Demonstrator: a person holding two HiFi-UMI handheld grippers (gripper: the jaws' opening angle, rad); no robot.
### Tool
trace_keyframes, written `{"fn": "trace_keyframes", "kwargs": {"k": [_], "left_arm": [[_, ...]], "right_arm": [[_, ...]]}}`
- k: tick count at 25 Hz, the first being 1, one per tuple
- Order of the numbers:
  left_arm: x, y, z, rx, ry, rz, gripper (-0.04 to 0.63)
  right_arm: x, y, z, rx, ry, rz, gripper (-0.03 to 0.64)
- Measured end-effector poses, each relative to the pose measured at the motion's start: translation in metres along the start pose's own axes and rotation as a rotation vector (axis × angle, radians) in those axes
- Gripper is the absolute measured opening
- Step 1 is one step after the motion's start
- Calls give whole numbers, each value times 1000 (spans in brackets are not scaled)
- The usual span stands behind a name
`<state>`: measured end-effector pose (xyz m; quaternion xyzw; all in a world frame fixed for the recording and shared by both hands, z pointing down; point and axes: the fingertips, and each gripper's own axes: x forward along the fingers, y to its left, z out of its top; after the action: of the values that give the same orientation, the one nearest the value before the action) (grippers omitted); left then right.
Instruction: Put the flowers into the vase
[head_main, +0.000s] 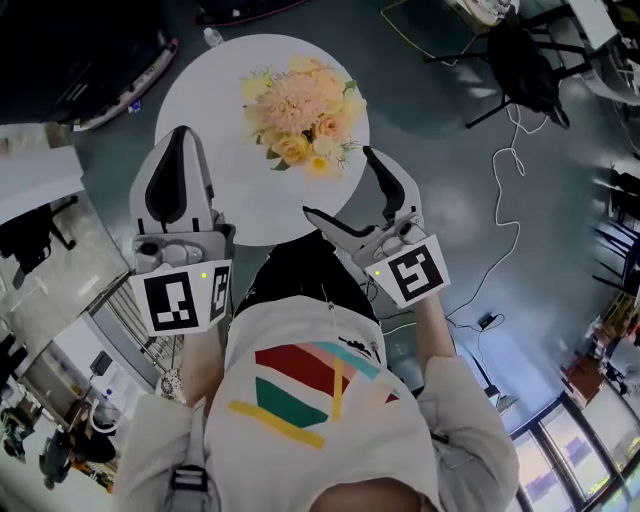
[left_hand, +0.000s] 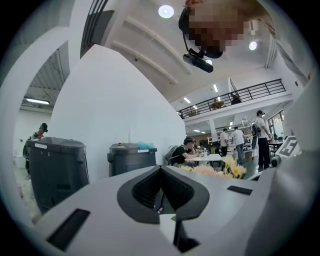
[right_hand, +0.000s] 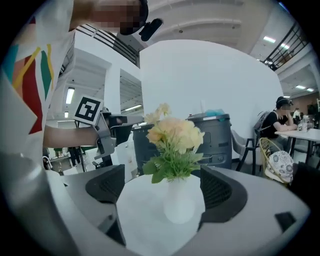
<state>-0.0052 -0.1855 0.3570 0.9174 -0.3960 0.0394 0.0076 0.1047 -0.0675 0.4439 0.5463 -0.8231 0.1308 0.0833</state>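
Grey floor (head_main: 440, 140), round white table (head_main: 200, 90), white wall (left_hand: 110, 100), grey bins (left_hand: 131, 157), ceiling lights (left_hand: 166, 11)

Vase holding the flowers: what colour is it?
The vase is plain white. It shows best in the right gripper view.

A round white table (head_main: 205, 95) lies ahead of the right gripper (head_main: 338, 181). One white vase (right_hand: 182, 200) of yellow and peach flowers (head_main: 300, 110) stands upright on it, just beyond that gripper's spread jaws.
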Motion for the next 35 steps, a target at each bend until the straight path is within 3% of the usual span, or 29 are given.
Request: {"fn": "trace_keyframes", "kwargs": {"k": [5,13,18,24,25,26,28,35], "left_arm": [[2,11,53,16,-116,33,6],[2,32,108,10,-227,95,6],[1,24,140,24,-280,86,5],[-2,0,153,22,-290,36,5],[-2,-4,152,22,-283,20,6],[-1,-7,151,23,-275,7,6],[-1,-11,149,28,-268,-2,6],[-1,-7,151,37,-274,11,6]], "right_arm": [[-31,-13,69,-58,-136,-73,472],[-73,-31,184,-145,-422,-230,471],[-84,-37,243,-203,-569,-338,471],[-72,-31,264,-142,-646,-315,452],[-70,-31,263,-128,-652,-324,424],[-70,-32,262,-107,-659,-337,330],[-70,-36,258,-59,-668,-354,15],[-63,-42,252,-86,-611,-383,12]]}}
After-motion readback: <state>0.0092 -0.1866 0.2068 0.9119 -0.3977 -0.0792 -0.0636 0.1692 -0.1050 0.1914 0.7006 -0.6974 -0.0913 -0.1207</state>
